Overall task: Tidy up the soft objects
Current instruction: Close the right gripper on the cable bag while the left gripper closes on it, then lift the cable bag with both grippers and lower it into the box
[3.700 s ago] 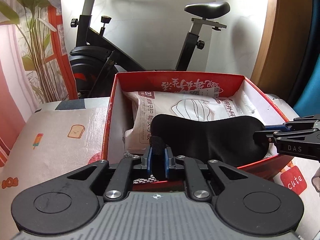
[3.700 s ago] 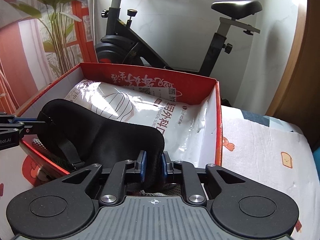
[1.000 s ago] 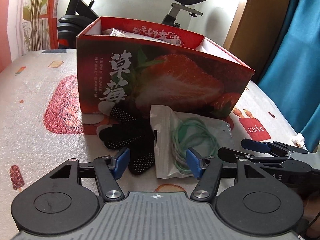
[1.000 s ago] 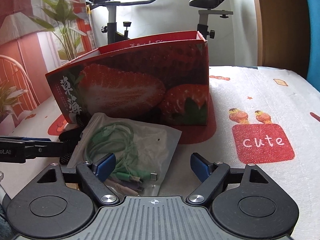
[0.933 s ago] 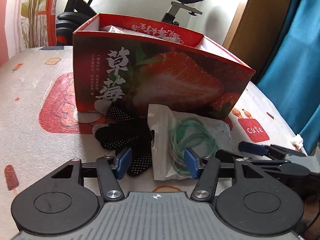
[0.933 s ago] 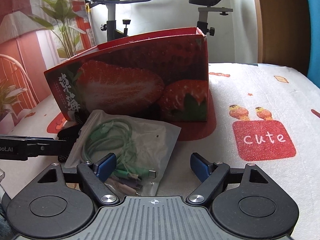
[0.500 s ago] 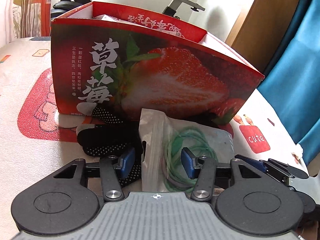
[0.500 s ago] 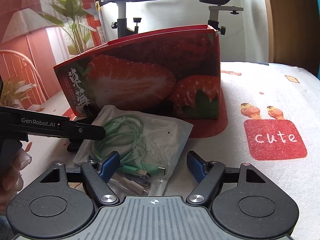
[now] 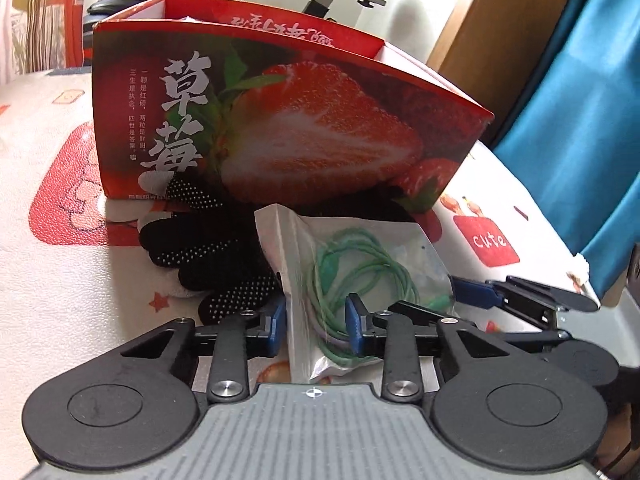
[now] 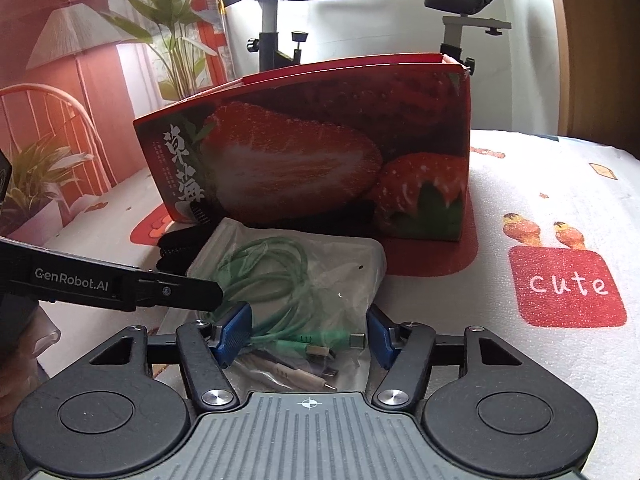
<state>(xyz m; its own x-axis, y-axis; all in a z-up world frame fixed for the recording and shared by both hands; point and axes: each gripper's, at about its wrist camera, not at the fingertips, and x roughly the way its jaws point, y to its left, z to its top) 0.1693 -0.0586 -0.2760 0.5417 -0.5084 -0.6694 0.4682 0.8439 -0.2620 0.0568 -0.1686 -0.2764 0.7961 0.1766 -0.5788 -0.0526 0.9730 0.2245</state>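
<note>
A clear plastic bag of green cables (image 9: 360,264) (image 10: 296,276) lies on the table in front of a red strawberry box (image 9: 280,120) (image 10: 320,152). Black dotted gloves (image 9: 208,252) (image 10: 176,246) lie left of the bag, against the box. My left gripper (image 9: 316,324) is open, its jaws on either side of the bag's near left edge. My right gripper (image 10: 308,336) is open wide, its jaws on either side of the bag's near right end. The right gripper shows in the left wrist view (image 9: 520,300). The left gripper's arm shows in the right wrist view (image 10: 120,284).
The table wears a white cloth with red cartoon patches, one reading "cute" (image 10: 568,284). An exercise bike (image 10: 460,0) stands behind the box. A blue curtain (image 9: 580,100) hangs at the right. A plant (image 10: 180,40) stands at the back left.
Both grippers left the eye mask in the box and came down low to the bag of cables. The left jaws have narrowed around the bag's edge. The right jaws stay wide.
</note>
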